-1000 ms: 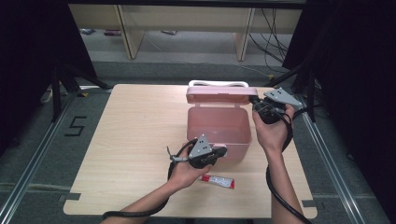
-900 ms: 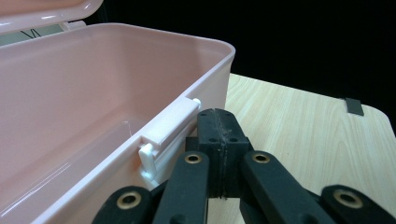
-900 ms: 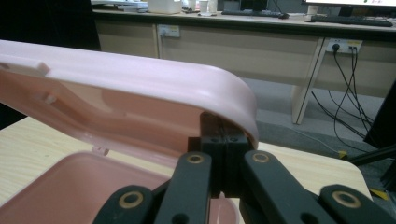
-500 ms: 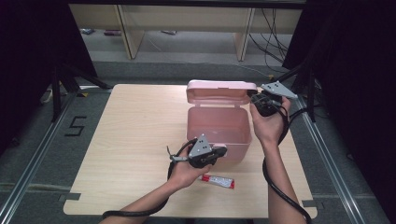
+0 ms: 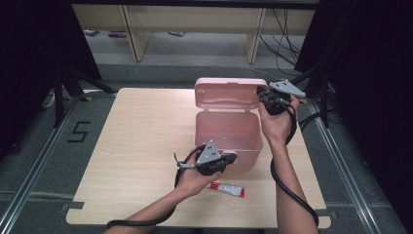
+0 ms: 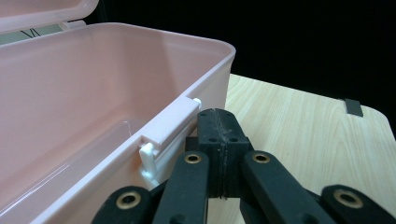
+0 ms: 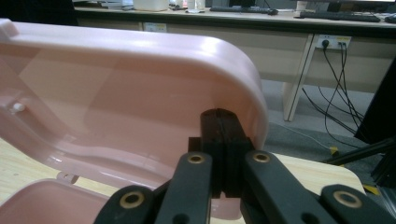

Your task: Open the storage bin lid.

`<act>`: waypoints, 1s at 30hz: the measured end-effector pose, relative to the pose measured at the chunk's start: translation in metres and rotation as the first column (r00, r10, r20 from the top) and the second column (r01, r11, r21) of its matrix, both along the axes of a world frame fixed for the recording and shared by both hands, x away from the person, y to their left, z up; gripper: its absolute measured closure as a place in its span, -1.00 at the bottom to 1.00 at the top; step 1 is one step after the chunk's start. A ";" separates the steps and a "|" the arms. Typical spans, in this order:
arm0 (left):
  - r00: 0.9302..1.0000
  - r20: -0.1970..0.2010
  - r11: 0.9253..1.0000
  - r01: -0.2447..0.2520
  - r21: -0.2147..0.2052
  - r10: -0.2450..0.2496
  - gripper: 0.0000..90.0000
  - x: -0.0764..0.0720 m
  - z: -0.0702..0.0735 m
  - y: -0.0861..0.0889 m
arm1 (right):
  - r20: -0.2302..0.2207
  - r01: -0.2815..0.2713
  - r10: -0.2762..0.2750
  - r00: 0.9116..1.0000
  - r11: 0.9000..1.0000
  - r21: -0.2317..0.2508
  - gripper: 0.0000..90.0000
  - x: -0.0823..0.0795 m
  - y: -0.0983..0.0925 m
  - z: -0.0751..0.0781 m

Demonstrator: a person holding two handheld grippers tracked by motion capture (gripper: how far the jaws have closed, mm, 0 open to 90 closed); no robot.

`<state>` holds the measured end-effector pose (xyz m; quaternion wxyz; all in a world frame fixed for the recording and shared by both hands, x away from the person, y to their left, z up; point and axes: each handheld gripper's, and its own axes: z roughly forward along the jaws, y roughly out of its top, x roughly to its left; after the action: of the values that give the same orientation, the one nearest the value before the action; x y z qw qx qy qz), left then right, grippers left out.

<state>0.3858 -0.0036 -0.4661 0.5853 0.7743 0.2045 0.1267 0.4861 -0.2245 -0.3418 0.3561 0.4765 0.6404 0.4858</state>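
Right gripper (image 5: 267, 97): jaws together, nothing between, tips against inner face of raised lid (image 5: 229, 93) at its right edge. Left gripper (image 5: 229, 158): jaws together, empty, tips at latch (image 6: 170, 128) on front wall of pink box (image 5: 229, 134). Box open, right of table (image 5: 131, 141) centre. Small tube (image 5: 227, 189) on table, near front of box.

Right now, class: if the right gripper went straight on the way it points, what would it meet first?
Probably the raised pink plastic lid; the right gripper, jaws shut, already sits at its inner face.
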 end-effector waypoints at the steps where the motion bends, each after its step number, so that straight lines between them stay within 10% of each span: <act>1: 1.000 0.001 1.000 0.000 0.001 0.000 0.99 0.000 0.000 0.000 | -0.004 0.005 -0.005 1.000 1.000 -0.005 1.00 0.001 0.000 0.001; 30: 1.000 0.003 1.000 0.001 0.008 -0.001 0.99 0.000 0.001 0.000 | -0.050 0.035 -0.036 0.998 0.999 -0.019 1.00 0.029 0.003 -0.006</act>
<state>0.3860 -0.0035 -0.4656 0.5824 0.7767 0.2028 0.1283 0.5153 -0.2217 -0.3482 0.3529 0.4965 0.6450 0.4615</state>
